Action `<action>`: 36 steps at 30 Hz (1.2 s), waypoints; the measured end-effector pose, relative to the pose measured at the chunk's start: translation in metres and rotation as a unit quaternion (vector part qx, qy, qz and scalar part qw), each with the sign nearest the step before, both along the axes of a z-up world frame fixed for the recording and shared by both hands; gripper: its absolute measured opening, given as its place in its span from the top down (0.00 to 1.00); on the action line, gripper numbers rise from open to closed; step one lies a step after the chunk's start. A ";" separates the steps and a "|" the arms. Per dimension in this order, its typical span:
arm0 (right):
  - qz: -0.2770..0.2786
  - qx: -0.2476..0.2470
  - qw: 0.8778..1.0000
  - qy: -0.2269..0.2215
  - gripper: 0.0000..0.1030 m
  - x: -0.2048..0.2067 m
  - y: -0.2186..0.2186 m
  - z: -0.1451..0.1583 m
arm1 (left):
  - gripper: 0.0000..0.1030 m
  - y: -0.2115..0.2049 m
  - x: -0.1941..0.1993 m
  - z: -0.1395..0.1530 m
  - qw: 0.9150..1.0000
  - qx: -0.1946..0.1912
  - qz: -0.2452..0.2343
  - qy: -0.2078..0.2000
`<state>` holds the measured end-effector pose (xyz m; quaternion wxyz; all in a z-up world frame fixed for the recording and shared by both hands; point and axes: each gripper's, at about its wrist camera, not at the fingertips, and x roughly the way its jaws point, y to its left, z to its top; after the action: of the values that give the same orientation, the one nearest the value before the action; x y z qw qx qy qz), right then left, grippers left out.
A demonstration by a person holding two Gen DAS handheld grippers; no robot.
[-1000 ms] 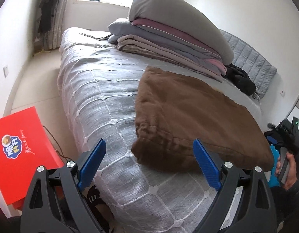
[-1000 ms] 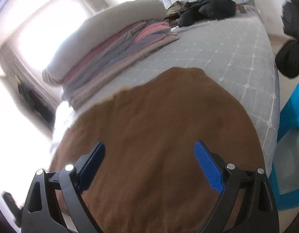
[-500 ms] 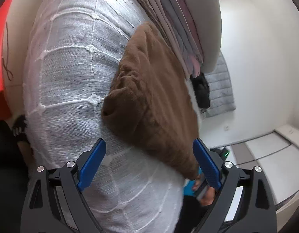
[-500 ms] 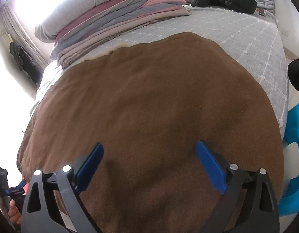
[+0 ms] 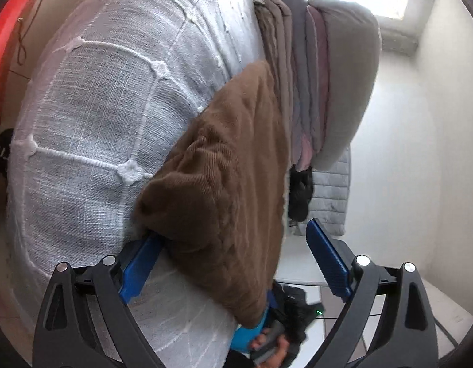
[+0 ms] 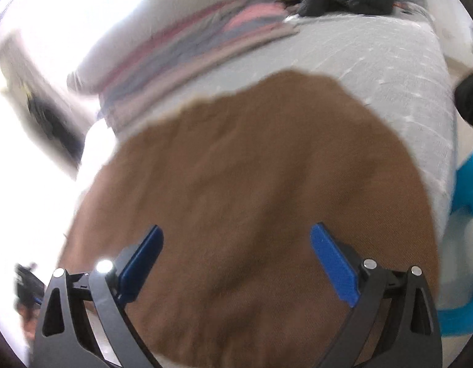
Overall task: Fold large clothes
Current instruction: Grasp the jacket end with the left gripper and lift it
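Grey quilted bedspread carries the folded brown garment. Left gripper, rolled sideways, spreads wide around its corner, one finger tucked underneath; stacked bedding crowds behind. Right gripper hovers spread above the brown cloth.

garment: brown, ribbed
bedspread: pale grey, white stitched grid
folded stack: grey, pink, taupe layers
finger pads: blue
box: red
stool: cyan
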<state>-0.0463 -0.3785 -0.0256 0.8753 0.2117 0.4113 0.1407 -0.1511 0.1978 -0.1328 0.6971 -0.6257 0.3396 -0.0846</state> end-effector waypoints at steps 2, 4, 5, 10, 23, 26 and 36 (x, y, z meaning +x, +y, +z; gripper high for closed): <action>-0.028 0.066 0.997 -0.009 0.09 -0.026 -0.036 0.004 | 0.14 -0.002 -0.002 0.003 1.000 0.025 -0.014 0.005; -0.062 0.102 0.993 0.002 0.09 -0.055 -0.074 -0.003 | 0.14 0.000 0.001 0.000 1.000 0.027 -0.015 0.005; -0.079 0.119 0.990 0.012 0.09 -0.070 -0.093 -0.011 | 0.14 -0.001 0.004 -0.001 1.000 0.023 -0.011 0.006; -0.097 0.229 0.965 0.085 0.09 -0.113 -0.140 -0.067 | 0.07 -0.016 0.021 0.010 0.999 0.041 0.018 0.017; -0.031 0.477 0.876 0.063 0.09 -0.082 -0.136 -0.126 | 0.08 -0.027 0.025 0.016 0.997 0.073 0.005 0.021; -0.022 0.476 0.877 0.057 0.06 -0.073 -0.135 -0.124 | 0.08 -0.033 0.022 0.022 0.999 0.049 0.013 0.001; -0.042 0.396 0.912 0.095 0.06 -0.032 -0.118 -0.111 | 0.07 -0.042 0.054 0.022 0.996 0.077 -0.008 0.040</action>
<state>-0.0780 -0.4967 -0.1362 0.6814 0.5702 0.3943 0.2345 -0.0969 0.1557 -0.1107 0.7284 -0.5702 0.3780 -0.0388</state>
